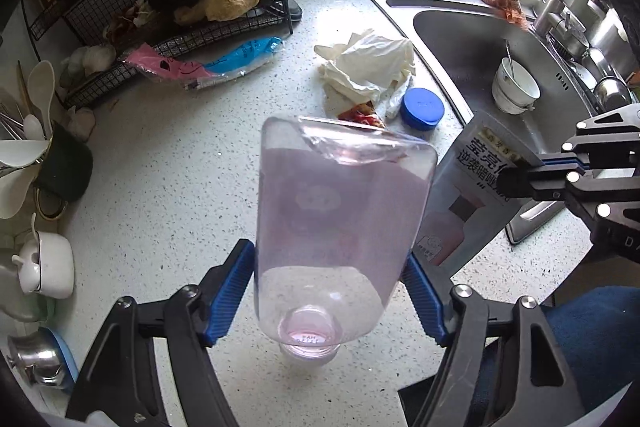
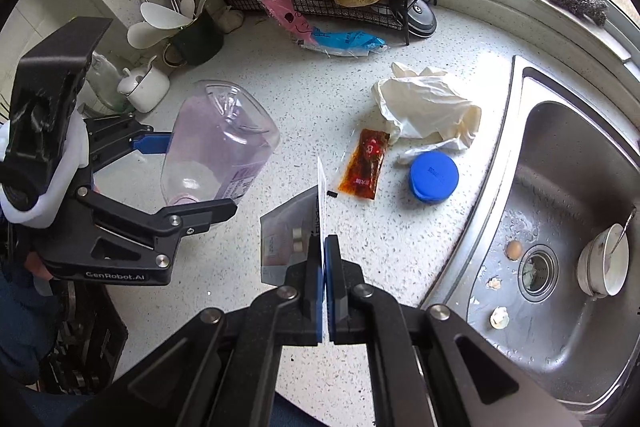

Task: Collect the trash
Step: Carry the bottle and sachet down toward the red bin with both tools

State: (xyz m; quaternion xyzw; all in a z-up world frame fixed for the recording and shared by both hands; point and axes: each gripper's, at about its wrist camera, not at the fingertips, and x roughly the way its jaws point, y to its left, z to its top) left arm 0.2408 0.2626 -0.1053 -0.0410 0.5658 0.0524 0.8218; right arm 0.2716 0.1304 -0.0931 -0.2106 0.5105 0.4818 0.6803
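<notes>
A: The left gripper (image 1: 328,301) squeezes the clear bottle (image 1: 340,219), lifted off the counter (image 1: 180,187); its slick wall could slide free

B: The right gripper (image 2: 324,255) pinches the flat pouch (image 2: 288,239) by one edge, so it may slip

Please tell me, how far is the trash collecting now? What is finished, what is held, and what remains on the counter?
Nothing visibly binned yet; no bin is in view. In hand: the left gripper clamps the clear plastic bottle, and the right gripper is shut on a flat pouch. Left on the counter: the crumpled white gloves, red sauce packet and blue lid.
</notes>
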